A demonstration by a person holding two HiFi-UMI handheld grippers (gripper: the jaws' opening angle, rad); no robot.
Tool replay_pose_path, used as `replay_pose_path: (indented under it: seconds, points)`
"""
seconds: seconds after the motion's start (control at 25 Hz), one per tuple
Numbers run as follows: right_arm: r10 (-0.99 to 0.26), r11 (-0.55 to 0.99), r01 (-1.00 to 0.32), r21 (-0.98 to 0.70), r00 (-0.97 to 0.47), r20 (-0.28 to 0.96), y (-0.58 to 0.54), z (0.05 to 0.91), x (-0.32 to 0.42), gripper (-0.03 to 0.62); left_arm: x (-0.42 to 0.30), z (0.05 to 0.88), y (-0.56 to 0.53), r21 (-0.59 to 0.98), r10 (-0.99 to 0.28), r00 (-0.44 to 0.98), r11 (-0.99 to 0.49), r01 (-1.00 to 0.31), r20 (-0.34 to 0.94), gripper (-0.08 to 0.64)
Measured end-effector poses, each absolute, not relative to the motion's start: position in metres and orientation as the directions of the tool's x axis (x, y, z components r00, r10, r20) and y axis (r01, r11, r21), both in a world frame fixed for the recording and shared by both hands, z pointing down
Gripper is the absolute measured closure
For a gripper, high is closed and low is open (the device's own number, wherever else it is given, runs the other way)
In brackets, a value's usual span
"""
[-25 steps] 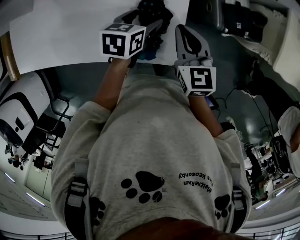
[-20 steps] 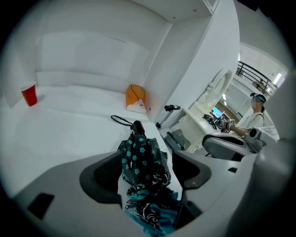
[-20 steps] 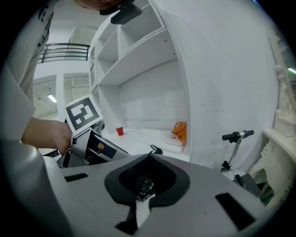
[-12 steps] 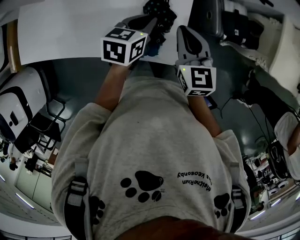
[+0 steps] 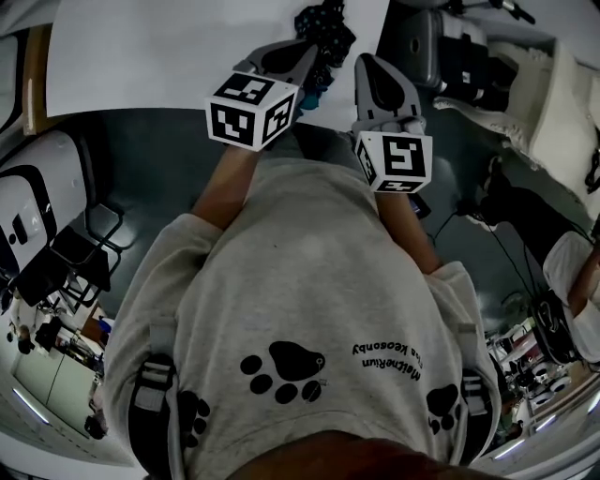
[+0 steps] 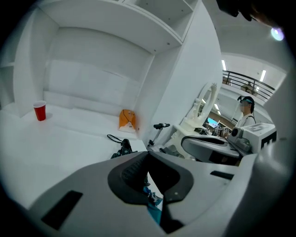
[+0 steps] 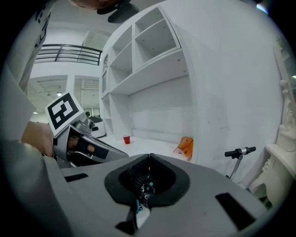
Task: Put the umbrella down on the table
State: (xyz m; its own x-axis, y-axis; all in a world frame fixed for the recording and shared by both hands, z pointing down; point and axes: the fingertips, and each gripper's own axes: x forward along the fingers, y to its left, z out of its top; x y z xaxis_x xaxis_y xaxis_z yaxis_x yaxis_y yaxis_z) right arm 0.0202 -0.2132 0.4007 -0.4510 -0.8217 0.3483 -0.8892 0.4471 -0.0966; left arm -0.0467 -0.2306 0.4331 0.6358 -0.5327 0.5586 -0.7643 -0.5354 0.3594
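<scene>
The umbrella (image 5: 321, 23) is a dark folded bundle with teal print, held over the white table (image 5: 141, 56) at the top of the head view. My left gripper (image 5: 314, 52) is shut, with teal fabric (image 6: 152, 206) caught between its jaws. The umbrella's far end and strap (image 6: 121, 149) show past its tip. In the left gripper view the left gripper (image 6: 147, 159) has its tips meeting. My right gripper (image 5: 361, 61) sits beside it. In its own view the right gripper (image 7: 149, 159) is shut on the dark, teal-dotted umbrella (image 7: 144, 187).
A red cup (image 6: 40, 111) and an orange bag (image 6: 127, 119) stand far back on the table, under white shelves. A scooter handlebar (image 7: 239, 152) rises off the table's right end. A person (image 6: 245, 109) stands in the background.
Both grippers have risen and moved forward over the table, the left one more. The left jaws have closed on the umbrella, and the bundle has moved with them.
</scene>
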Motion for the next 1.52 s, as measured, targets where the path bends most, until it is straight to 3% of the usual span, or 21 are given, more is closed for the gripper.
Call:
replay_pose_path:
  seconds: [0.88, 1.28, 1.52]
  points:
    - [-0.838, 0.52, -0.854, -0.027, -0.516, 0.177, -0.141, 0.316, 0.009, 0.56, -0.064, 0.331, -0.149, 0.219, -0.773, 0.581, -0.539, -0.813, 0.255, 0.541]
    - [-0.837, 0.546, -0.838, -0.013, -0.546, 0.037, -0.114, 0.275, -0.004, 0.56, -0.072, 0.289, -0.118, 0.115, -0.838, 0.536, -0.525, -0.843, 0.105, 0.541]
    - [-0.817, 0.576, -0.817, 0.028, -0.574, 0.06, -0.1, 0.286, -0.011, 0.56, -0.077, 0.292, -0.105, 0.103, -0.854, 0.516, -0.508, -0.855, 0.072, 0.541]
